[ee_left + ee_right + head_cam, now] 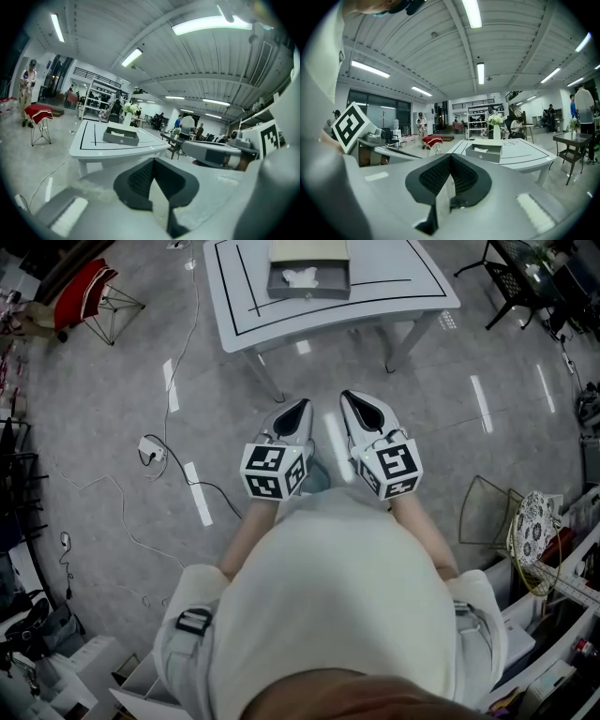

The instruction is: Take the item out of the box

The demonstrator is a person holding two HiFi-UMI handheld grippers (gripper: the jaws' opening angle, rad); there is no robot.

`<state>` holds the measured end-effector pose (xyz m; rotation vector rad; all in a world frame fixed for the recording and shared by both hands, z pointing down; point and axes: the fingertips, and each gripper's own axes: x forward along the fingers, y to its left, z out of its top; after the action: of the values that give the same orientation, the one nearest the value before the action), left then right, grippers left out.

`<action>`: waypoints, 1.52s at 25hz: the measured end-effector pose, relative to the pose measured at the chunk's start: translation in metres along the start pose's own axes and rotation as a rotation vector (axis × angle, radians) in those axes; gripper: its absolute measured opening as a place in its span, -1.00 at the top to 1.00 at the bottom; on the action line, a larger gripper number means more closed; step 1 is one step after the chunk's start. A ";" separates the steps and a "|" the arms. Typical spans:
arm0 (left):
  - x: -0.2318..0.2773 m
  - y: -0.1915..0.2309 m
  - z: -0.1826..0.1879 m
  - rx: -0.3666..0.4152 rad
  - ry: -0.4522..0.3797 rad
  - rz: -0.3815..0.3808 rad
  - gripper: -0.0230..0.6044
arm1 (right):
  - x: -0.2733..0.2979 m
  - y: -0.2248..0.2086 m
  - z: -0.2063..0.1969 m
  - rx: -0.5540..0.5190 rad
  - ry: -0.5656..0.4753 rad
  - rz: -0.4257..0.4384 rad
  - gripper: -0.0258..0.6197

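**Task status.** No part of the removal is done. The box (309,279) sits on the white desk (422,282), open at the top, and the white item (302,277) lies inside it. Neither tool touches the box or the item. Judged from this, the whole sequence remains: approach, open the jaws, reach in, grip, lift clear.

**Gripper state.**
- The left hand-held gripper (302,407) has its jaws together. The left gripper view shows its dark pads (138,176) meeting along the centre line with nothing between them.
- The right hand-held gripper (349,399) is also fully closed, its pads (436,176) meeting in the right gripper view, and it holds nothing.
- The person holds both tools side by side in front of the body, close together and pointed toward the desk.

**Position of the item relative to the grippers.**
- In the head view, the box is ahead of both tools and well apart from them. Open floor (412,427) and the near edge of the desk lie between.
- In the left gripper view, the box (121,137) appears above the jaws and to their left.
- In the right gripper view, the box (487,153) appears above the jaws and to their right, with the item (482,150) visible over its rim.
- The box is therefore roughly centred between the two lines of aim.
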<state>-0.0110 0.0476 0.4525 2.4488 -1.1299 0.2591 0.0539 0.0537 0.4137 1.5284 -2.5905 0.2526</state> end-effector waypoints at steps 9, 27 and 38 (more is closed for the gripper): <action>0.042 0.053 0.049 0.020 -0.012 -0.029 0.93 | 0.067 -0.027 0.029 -0.015 -0.019 -0.040 0.92; 0.102 0.143 0.094 0.029 -0.008 -0.033 0.93 | 0.172 -0.060 0.050 -0.031 -0.026 -0.071 0.92; 0.118 0.165 0.101 0.012 0.006 -0.011 0.93 | 0.198 -0.085 0.059 -0.023 -0.036 -0.102 0.92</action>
<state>-0.0605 -0.1741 0.4523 2.4623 -1.1150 0.2707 0.0318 -0.1681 0.4004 1.6660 -2.5229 0.1867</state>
